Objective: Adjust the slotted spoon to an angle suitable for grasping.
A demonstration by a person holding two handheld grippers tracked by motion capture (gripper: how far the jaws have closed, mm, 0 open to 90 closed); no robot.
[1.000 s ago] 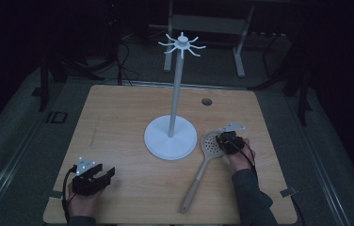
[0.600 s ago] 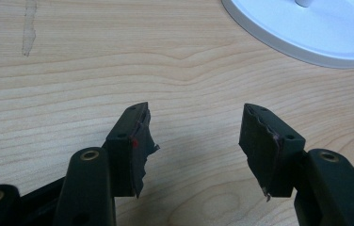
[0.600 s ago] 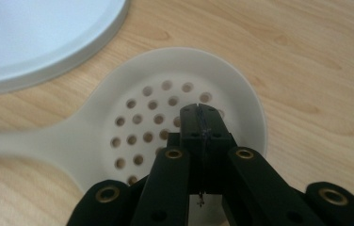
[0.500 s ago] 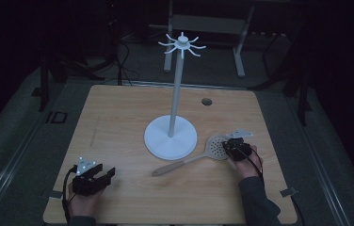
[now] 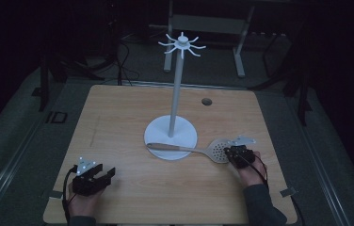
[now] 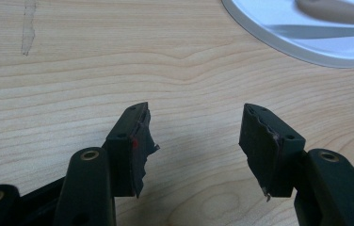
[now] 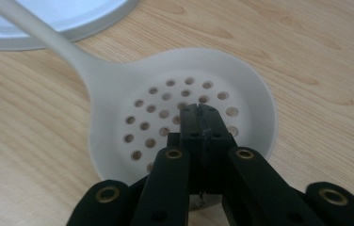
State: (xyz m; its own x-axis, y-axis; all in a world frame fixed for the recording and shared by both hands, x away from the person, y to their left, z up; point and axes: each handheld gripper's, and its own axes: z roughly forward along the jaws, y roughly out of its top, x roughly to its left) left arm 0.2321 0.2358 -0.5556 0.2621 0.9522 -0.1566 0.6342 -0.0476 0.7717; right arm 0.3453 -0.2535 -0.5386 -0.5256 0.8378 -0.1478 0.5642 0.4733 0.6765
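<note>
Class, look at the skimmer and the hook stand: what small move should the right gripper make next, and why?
Probably lift. The right gripper, jaws closed, presses on the slotted skimmer bowl, whose handle lies across the hook stand base. The left gripper rests open.

A dim, mostly dark room surrounds a light wooden table with rounded corners and a small round hole near its far edge. Grey floor lies around the table on both sides. Behind it, in shadow, stand the pale legs of a metal frame, and dark cables trail across the floor.
</note>
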